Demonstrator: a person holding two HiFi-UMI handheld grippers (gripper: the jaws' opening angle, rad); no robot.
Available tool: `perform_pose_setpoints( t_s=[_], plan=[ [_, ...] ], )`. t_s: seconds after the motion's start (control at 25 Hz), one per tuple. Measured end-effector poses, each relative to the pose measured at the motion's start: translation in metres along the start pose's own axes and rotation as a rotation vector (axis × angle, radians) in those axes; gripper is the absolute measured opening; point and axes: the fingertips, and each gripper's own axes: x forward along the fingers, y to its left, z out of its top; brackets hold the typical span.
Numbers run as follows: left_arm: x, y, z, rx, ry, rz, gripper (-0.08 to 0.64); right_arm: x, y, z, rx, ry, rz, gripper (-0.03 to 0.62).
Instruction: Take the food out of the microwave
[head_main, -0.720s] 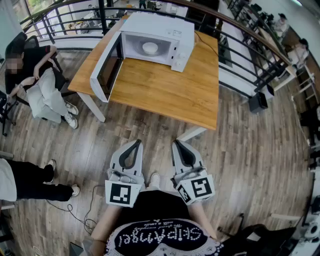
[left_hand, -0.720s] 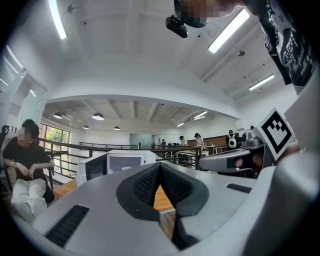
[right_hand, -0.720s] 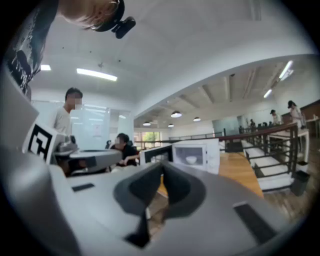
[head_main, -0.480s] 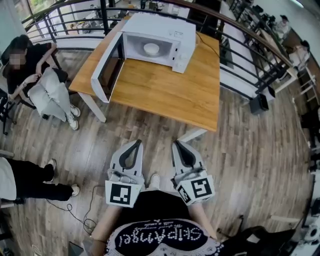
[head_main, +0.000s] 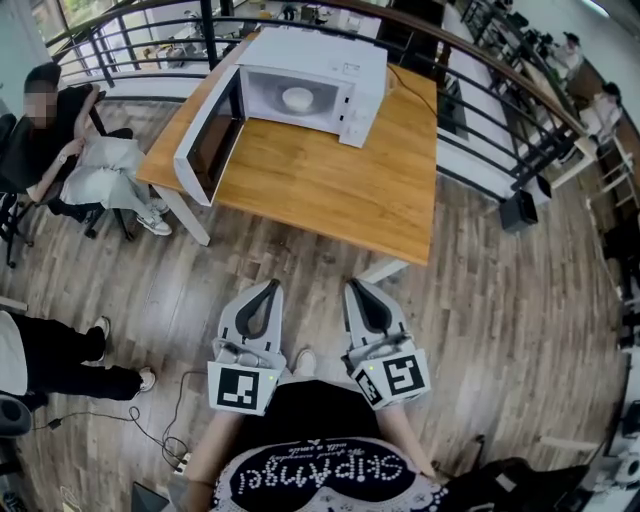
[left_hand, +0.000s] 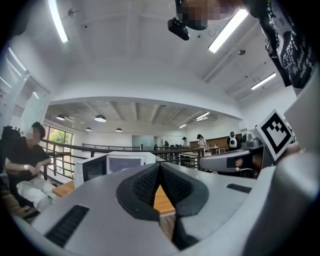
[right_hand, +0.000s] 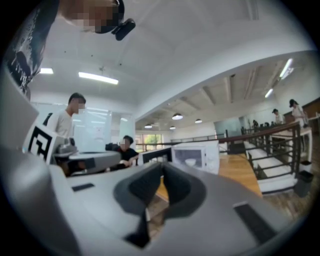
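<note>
Food bowl (head_main: 298, 97) noted inside microwave (head_main: 355, 62) on table (head_main: 340, 195); door (head_main: 208, 135) open, so access is clear. L gripper (head_main: 268, 290) & R gripper (head_main: 357, 290) held level, well short of table. Both sets of jaws clenched, empty: nothing within reach yet.

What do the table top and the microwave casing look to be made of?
Table top: likely wood or veneer, honey-coloured with plank lines, satin finish. Microwave casing: smooth matte white, painted metal or plastic; the look leaves that open.
</note>
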Motion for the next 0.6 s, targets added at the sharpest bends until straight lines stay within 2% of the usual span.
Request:
perform_pose_setpoints(
  t_s=[0.28,0.6],
  plan=[
    [0.002,-0.013,-0.006,-0.001,0.006,-0.005,0.032,-0.006,-0.012,-0.006,-0.009,0.006,0.024,0.038],
    [0.019,0.011,-0.005,0.028,-0.001,-0.006,0.032,0.014,-0.015,-0.013,0.000,0.026,0.027,0.039]
  ],
)
